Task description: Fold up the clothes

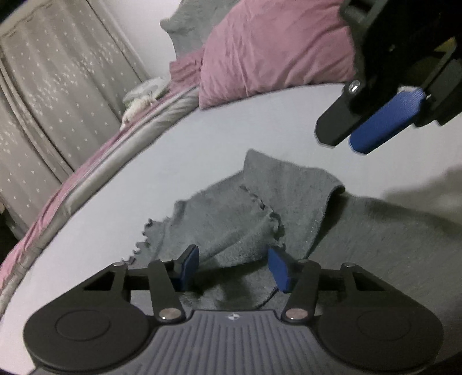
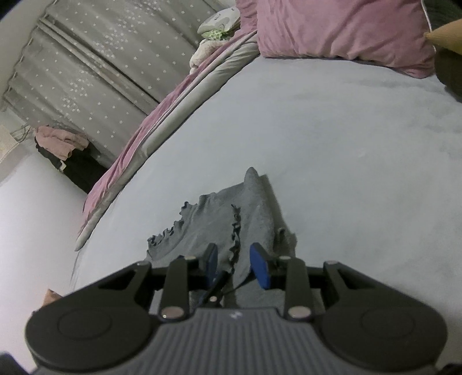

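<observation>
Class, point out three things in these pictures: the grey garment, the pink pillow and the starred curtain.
grey garment (image 2: 254, 202): right wrist view, on its flat upper panel.
pink pillow (image 2: 340, 26): right wrist view, middle of its face.
starred curtain (image 1: 57, 86): left wrist view, on a hanging fold.

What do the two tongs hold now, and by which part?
Nothing. Left tongs stand open over the grey ruffle-edged knit garment; right tongs are open too.

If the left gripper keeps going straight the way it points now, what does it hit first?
Most likely the grey garment: the left gripper is open, its fingers either side of the rumpled cloth just ahead. Depth is unclear.
</observation>
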Motion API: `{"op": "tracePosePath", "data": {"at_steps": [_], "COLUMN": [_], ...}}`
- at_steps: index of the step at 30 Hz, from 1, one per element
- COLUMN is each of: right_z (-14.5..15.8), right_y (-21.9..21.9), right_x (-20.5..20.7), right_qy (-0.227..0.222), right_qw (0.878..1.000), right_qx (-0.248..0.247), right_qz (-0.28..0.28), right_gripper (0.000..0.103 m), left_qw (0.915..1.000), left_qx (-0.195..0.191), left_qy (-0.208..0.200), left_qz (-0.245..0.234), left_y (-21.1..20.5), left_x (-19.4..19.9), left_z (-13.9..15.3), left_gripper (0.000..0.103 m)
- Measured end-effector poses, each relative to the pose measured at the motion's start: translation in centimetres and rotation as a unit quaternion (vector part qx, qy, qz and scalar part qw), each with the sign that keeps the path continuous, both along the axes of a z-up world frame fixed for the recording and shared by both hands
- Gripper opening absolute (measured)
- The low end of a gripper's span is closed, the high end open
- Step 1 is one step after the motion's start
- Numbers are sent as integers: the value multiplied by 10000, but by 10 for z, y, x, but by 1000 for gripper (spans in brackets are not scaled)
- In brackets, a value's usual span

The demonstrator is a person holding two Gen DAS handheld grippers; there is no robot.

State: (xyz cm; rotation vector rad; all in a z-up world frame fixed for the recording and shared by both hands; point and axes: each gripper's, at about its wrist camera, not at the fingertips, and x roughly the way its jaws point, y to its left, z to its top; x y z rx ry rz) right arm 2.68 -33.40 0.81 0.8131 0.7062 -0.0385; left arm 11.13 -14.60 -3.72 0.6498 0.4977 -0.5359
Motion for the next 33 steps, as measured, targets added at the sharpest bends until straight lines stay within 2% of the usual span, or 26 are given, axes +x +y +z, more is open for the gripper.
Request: {"op": "tracePosePath", "data": {"at_steps": [1,3,4,7,10,13,16,20,22,24,28,33], "right_z": [-1,-1,-2,-2,-3,-5,-7,-8,-10,-12,-14,-16], "right_y": [0,-1,-2,-6,-11,-10,-9,-7,-6,-5,-1,0], "right_x": [0,0,-1,-2,-3,-1,1,3,4,4,5,7], "right_qy": [15,38,46,57,75,111,130,150,169,190,224,259], "right_qw": [10000,10000,10000,9998,9996,9995,9995,9996,9995,9995,9996,9995], "right_qx": [17,30,26,37,69,98,98,59,54,37,-21,-55], "right_qz": [-18,-51,-65,-169,-276,-295,-261,-251,-251,-237,-198,-167], "right_gripper": [28,28,28,29,29,29,29,29,30,30,30,32], "left_qw": [9999,9987,9974,9895,9724,9469,9148,8793,8627,8533,8391,8248], "left_qx": [-93,-401,-555,-1162,-1929,-2680,-3376,-3937,-4152,-4211,-4150,-4182], "left_qy": [60,193,260,393,447,498,532,454,469,524,832,986], "left_qz": [60,267,371,760,1237,1703,2150,2641,2850,3028,3416,3674], "left_y": [1,7,9,26,53,80,107,142,158,169,191,214], "left_x": [2,5,7,9,8,8,7,0,-5,-9,-17,-31], "left_z": [0,3,4,11,21,31,40,38,32,23,0,-15], "left_gripper": [40,12,5,5,5,4,4,4,4,4,5,19]}}
